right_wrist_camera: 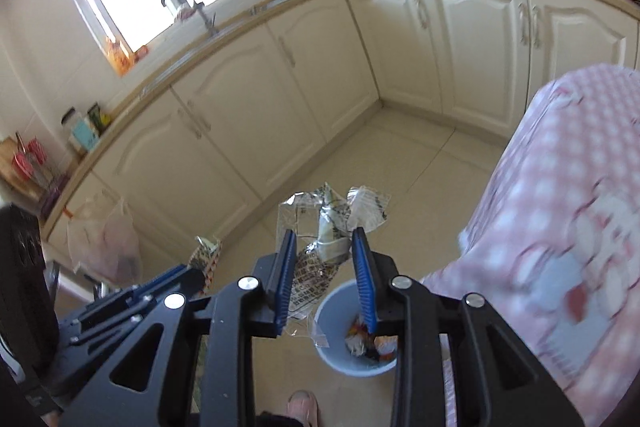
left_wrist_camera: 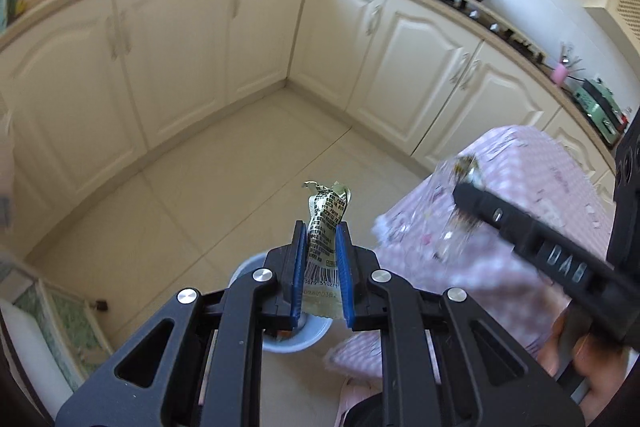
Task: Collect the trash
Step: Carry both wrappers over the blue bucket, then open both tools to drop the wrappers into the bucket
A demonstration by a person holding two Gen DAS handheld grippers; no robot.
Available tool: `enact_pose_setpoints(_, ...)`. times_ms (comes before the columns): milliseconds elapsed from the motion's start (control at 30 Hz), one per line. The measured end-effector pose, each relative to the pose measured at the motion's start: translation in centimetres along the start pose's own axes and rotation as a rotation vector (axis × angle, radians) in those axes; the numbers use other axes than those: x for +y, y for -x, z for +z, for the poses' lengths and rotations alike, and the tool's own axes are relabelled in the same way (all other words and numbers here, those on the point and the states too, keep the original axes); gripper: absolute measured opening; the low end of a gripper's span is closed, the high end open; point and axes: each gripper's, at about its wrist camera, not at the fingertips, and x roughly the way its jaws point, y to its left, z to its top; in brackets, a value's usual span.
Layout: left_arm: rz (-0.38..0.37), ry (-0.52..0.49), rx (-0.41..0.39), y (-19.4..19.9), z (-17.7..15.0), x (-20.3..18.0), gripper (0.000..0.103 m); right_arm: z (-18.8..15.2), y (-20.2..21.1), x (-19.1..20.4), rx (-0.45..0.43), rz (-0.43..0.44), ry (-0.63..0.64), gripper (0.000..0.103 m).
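Flanking blue bin, pink checked cloth, cream cabinets, tiled floor

Black angular gripper frames — silver round screws, ribbed blue pads, embossed "DAB" lettering.

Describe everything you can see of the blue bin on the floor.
The bin is a small round pail, pale blue, plastic by its look, open-topped and upright on the cream tiled floor. It stands beside the pink checked cloth. Inside lie a few crumpled wrappers, orange, white and dark. Nothing visibly touches it; the right tongs, holding clear wrappers, hang above its rim. In the left view, only parts of its rim show behind the left tongs.
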Motion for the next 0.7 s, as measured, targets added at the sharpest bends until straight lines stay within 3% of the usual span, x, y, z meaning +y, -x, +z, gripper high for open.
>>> enact_pose_setpoints(200,0.025,0.046,0.107,-4.3,-2.3,3.4,0.014,-3.9,-5.8,2.0,0.117,-0.02,0.037,0.028)
enact_pose_setpoints(433,0.014,0.058,0.174,-8.8,-2.6,4.2,0.019,-4.8,-9.1,1.1,0.15,-0.088,0.057,0.028)
enact_pose_setpoints(500,0.02,0.053,0.183,-9.6,-2.6,3.9,0.039,-4.7,-9.6,0.6,0.154,-0.097,0.052,0.028)
enact_pose_setpoints(567,0.03,0.04,0.175,-10.0,-2.7,3.6,0.051,-4.8,-10.0,0.1,0.16,-0.104,0.043,0.028)
enact_pose_setpoints(700,0.033,0.051,0.187,-10.8,-3.0,3.9,0.053,-5.0,-11.1,-0.3,0.177,-0.108,0.03,0.028)
